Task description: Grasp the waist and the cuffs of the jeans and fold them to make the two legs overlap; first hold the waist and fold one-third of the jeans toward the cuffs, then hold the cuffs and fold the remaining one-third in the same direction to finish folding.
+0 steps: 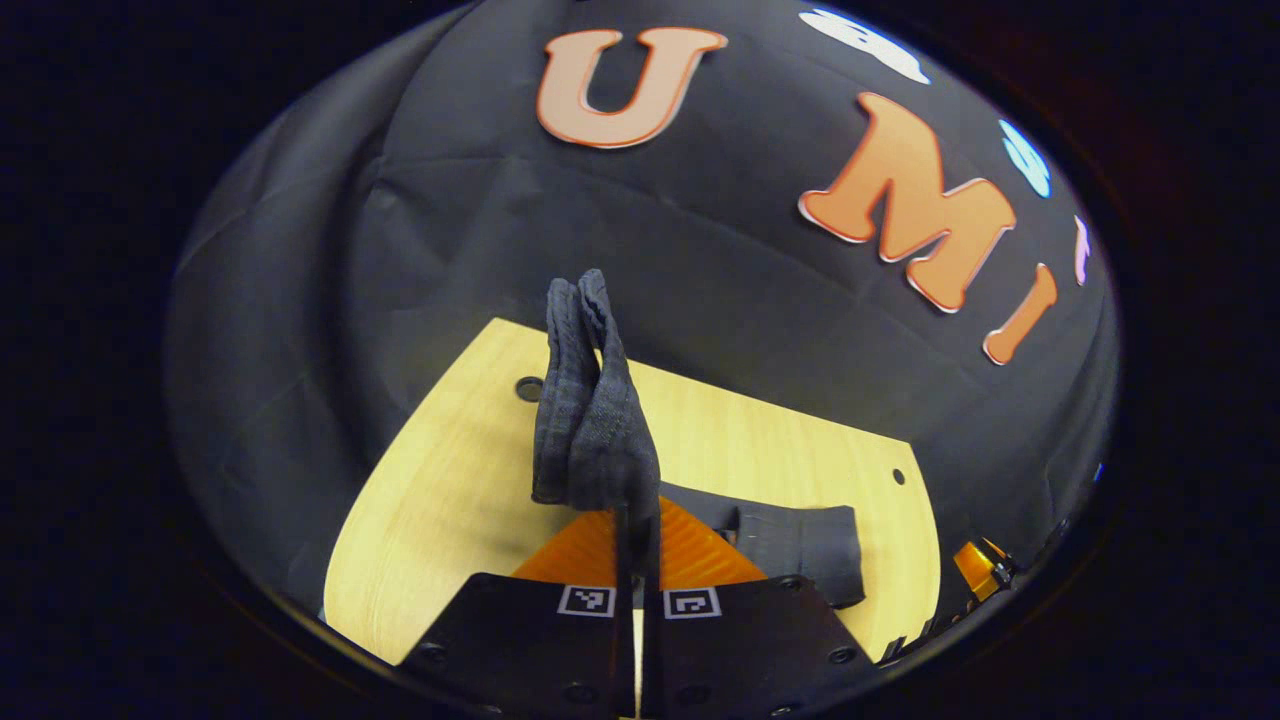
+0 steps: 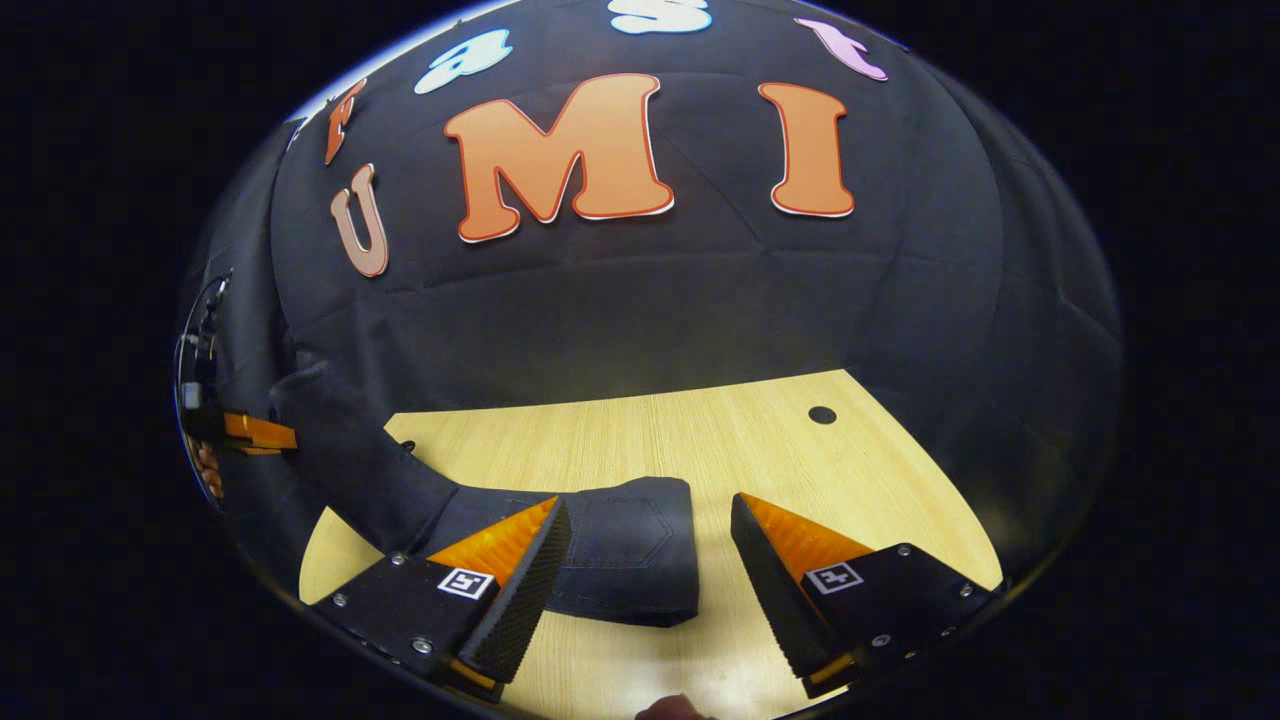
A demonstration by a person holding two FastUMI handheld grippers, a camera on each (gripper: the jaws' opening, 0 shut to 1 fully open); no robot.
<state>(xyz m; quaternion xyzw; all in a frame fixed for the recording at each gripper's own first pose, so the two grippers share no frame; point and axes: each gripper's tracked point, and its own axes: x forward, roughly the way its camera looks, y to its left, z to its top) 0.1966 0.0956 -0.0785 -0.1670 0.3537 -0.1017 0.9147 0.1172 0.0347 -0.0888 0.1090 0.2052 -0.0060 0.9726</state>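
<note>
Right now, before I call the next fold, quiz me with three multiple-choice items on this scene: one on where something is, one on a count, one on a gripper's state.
1. Where does the end of the jeans that is not lifted lie?
A. flat on the wooden table
B. hung on the booth wall
C. on the floor

2. How many round holes show in the tabletop in the left gripper view?
A. none
B. two
C. five

3. How does the right gripper stand?
A. shut on the jeans
B. open, holding nothing
C. shut on a cup

Answers: 1 A, the dark denim rests flat on the light wood in the right gripper view. 2 B, one larger hole sits near the far left corner and a smaller one near the right edge. 3 B, its fingers stand wide apart above the cloth, while the left gripper pinches the raised cloth.
</note>
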